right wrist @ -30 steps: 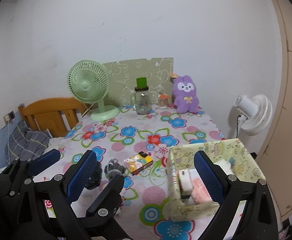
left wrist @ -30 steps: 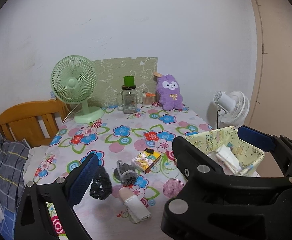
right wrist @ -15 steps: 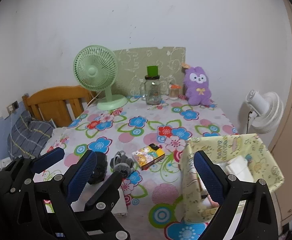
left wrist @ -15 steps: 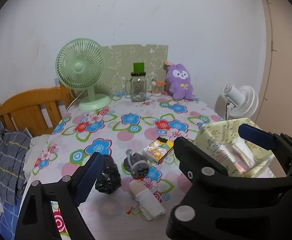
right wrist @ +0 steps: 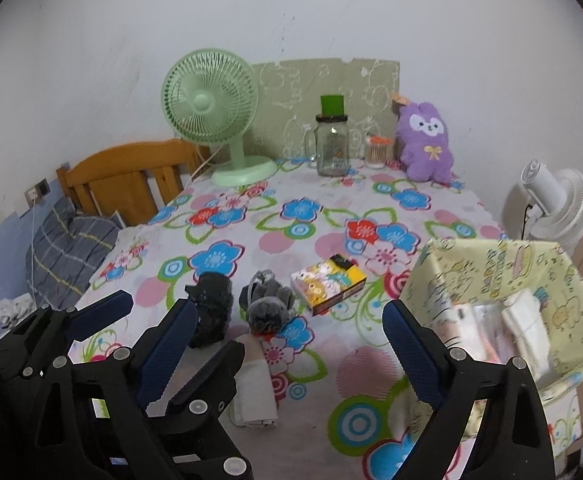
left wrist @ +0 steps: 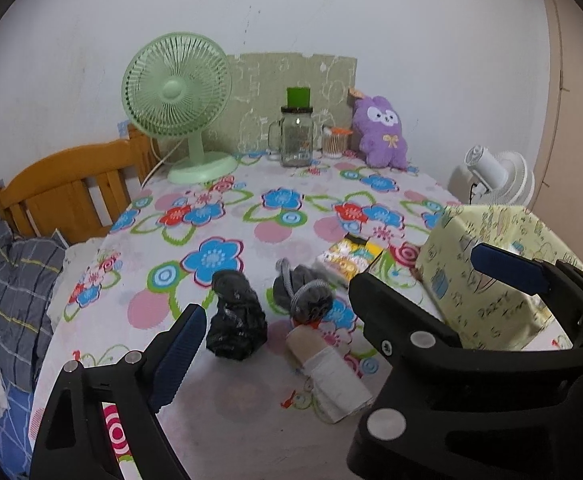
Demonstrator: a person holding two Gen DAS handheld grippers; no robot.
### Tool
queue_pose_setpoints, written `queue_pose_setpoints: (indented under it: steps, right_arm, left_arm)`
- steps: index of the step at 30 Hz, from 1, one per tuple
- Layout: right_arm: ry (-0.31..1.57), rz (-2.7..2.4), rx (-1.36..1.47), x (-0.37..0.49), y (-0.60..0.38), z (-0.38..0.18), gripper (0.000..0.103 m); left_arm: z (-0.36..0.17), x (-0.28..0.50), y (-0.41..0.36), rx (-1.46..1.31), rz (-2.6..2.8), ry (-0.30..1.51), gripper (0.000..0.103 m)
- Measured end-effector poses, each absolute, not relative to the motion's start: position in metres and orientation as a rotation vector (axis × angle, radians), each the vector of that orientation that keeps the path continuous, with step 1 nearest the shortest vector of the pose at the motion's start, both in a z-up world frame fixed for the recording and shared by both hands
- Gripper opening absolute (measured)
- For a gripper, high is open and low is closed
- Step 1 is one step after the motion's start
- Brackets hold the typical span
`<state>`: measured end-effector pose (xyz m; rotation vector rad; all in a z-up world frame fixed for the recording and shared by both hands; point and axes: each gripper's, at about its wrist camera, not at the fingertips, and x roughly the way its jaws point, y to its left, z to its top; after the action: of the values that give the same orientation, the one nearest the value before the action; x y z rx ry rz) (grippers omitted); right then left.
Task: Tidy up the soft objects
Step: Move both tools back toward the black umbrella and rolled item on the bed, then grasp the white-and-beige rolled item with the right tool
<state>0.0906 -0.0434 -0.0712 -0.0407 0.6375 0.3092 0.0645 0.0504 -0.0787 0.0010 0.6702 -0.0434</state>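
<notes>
We hover both released grippers, left (left wrist: 331, 316) and right (right wrist: 287, 344), near the socks (left wrist: 305, 294), bin (right wrist: 531, 280) waiting right.

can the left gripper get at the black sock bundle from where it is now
Probably yes: the left gripper is open and empty, the black sock bundle lies loose on the tablecloth just ahead of its fingers, with nothing between.

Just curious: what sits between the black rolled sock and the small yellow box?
A grey rolled sock bundle, seen in both views, between black sock and box.

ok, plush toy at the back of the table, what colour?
Purple plush toy with white face and yellow bow; clearest in right wrist view.
</notes>
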Motion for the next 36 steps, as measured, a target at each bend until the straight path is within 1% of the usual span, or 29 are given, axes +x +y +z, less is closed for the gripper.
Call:
queue_pose_setpoints:
  steps: [2,11,14,16,22,26,31,36]
  right_arm:
    - [0.654,0.299,-0.042,0.093,-0.041,-0.078,0.095]
    - [0.713,0.285,-0.066,0.103,-0.029,-0.101,0.092]
    - [0.733,0.284,-0.077,0.106,-0.025,-0.109,0.091]
    - [0.745,0.285,-0.083,0.107,-0.022,-0.113,0.09]
    - [0.779,0.282,-0.097,0.112,-0.016,-0.126,0.087]
    - [0.816,0.299,-0.104,0.117,-0.011,-0.135,0.083]
    - [0.854,0.324,-0.096,0.122,-0.005,-0.145,0.076]
    - [0.899,0.346,-0.08,0.129,-0.001,-0.154,0.065]
  left_arm:
    - [-0.084,0.065,0.053,0.002,-0.046,0.685,0.092]
    - [-0.107,0.072,0.064,-0.016,-0.046,0.752,0.081]
    - [-0.115,0.074,0.067,-0.022,-0.038,0.774,0.074]
    - [-0.119,0.076,0.07,-0.028,-0.036,0.788,0.068]
    - [-0.132,0.078,0.074,-0.044,-0.043,0.824,0.058]
    - [-0.141,0.081,0.077,-0.049,-0.04,0.849,0.057]
    - [-0.147,0.085,0.081,-0.054,-0.039,0.866,0.057]
    - [-0.154,0.089,0.082,-0.055,-0.039,0.891,0.057]
